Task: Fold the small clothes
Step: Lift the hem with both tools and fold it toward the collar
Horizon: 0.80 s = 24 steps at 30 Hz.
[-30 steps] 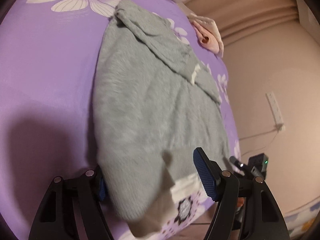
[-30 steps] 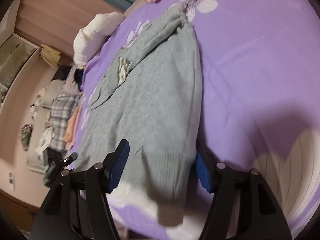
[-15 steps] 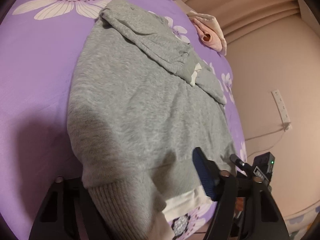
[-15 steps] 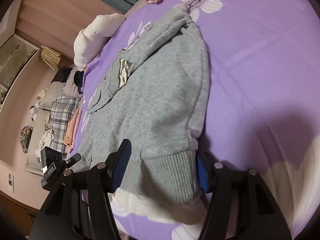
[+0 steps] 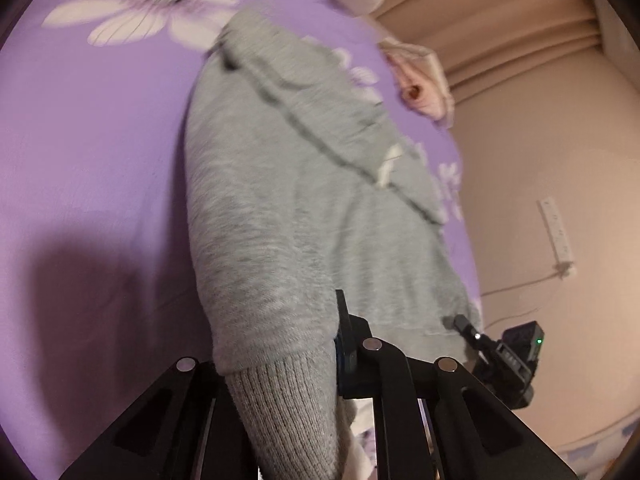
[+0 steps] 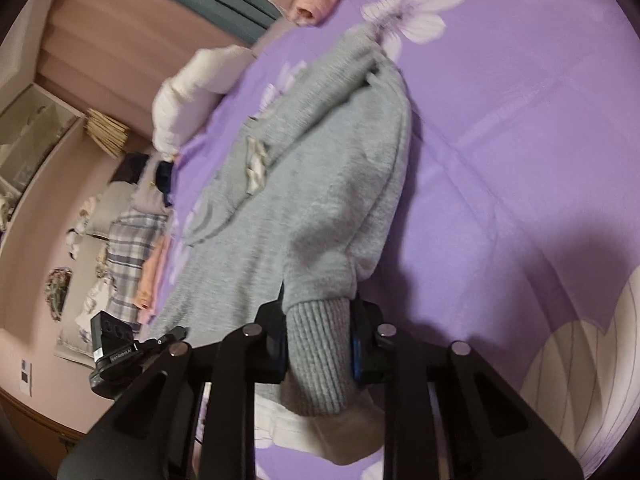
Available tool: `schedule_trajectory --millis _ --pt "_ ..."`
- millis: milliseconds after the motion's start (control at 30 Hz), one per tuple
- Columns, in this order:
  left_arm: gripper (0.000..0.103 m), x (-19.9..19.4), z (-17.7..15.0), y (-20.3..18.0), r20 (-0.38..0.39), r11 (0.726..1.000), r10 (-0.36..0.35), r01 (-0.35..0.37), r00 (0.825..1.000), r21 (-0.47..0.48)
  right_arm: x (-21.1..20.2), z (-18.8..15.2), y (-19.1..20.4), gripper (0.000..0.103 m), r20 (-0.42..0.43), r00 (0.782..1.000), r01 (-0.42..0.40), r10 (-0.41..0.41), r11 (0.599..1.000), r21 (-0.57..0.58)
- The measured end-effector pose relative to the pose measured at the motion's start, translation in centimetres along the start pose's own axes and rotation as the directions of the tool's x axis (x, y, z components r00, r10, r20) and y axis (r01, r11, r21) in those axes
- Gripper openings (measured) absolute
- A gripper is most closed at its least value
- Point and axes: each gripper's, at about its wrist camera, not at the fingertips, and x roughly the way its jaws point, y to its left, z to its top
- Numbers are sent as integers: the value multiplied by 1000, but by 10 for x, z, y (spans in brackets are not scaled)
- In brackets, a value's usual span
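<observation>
Change: Both sets of jaws, which we saw spread wide around the hem a second ago, have just been closing and now clamp knit; the near end of the garment has bunched up and risen off the bed since then.
Bedspread (image 5: 92,168): purple with white flowers, it fills most of both views we have, and our grippers' shadows fall dark across its near part.
Grey sweater (image 5: 288,208): it lies lengthwise on the bedspread, stretching away from us toward the far end of the bed, with a sleeve folded diagonally across its back; a white layer shows under the hem (image 6: 304,428).
White bundle (image 6: 188,92): soft cloth heaped at the far left edge of the bed in the right view.
Pink garment (image 5: 420,88): it sits folded near the far edge of the bed, well apart from the sweater.
Right gripper (image 6: 320,344): we find it pinching the ribbed hem (image 6: 318,360), with blue pads pressed against both sides of the band.
Left gripper (image 5: 280,364): its jaws are drawn together on the ribbed band at the other corner, knit packed between them, and the left finger is mostly hidden behind the cloth.
Wall socket strip (image 5: 557,228): white, on the pink wall, with a cable trailing from it.
</observation>
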Motion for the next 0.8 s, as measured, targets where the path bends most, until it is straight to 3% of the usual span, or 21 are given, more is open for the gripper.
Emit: schedule_trajectory --millis 167,500,800 --pt "10 -11 5 -21 43 996 -61 58 997 71 -15 5 14 20 62 995 -72 72 997 -7" --pt "9 -27 5 -32 104 984 -141 129 984 119 -37 3 32 18 131 985 -110 114 993 -40" --pt "9 -58 -6 -60 123 969 -148 119 981 216 -73 -3 55 18 168 974 -135 151 985 -103"
